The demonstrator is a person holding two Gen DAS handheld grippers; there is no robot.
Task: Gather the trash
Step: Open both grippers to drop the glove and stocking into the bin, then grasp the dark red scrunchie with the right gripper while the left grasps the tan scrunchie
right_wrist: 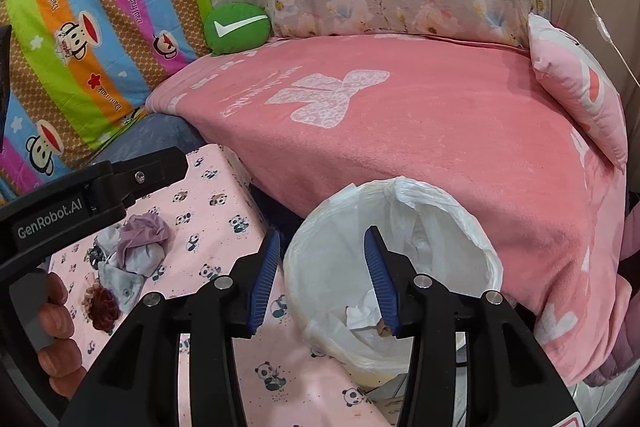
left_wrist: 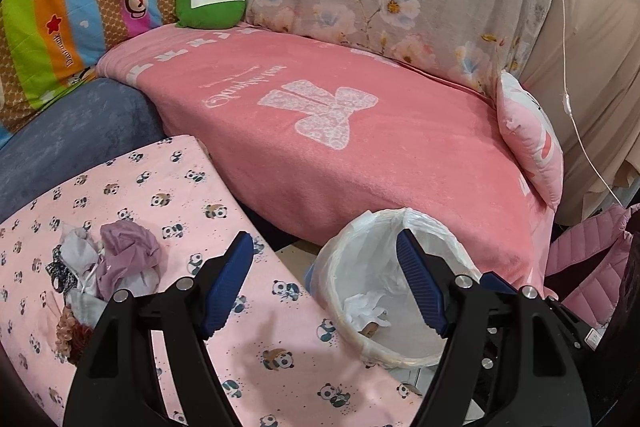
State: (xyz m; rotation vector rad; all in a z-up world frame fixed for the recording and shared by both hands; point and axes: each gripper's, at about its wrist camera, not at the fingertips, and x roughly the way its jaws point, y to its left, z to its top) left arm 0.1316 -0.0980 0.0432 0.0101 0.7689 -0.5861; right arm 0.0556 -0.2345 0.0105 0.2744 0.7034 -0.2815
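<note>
A white-lined trash bin (left_wrist: 360, 239) stands on the floor between a panda-print table and a pink sofa; it also shows in the right wrist view (right_wrist: 328, 227). Crumpled white paper (left_wrist: 366, 307) lies in its bottom, also in the right wrist view (right_wrist: 362, 311). A pile of crumpled scraps, purple, white and brown (left_wrist: 112, 267), lies on the table, also in the right wrist view (right_wrist: 132, 247). My left gripper (left_wrist: 325, 257) is open and empty above the gap between table and bin. My right gripper (right_wrist: 322, 253) is open and empty over the bin's near rim.
The panda-print pink table (left_wrist: 248, 359) fills the lower left. A pink-blanketed sofa seat (left_wrist: 360, 131) lies behind, with a green round cushion (left_wrist: 210, 7) and a pink pillow (left_wrist: 528, 143). The left gripper's body (right_wrist: 80, 203) and hand show at left in the right wrist view.
</note>
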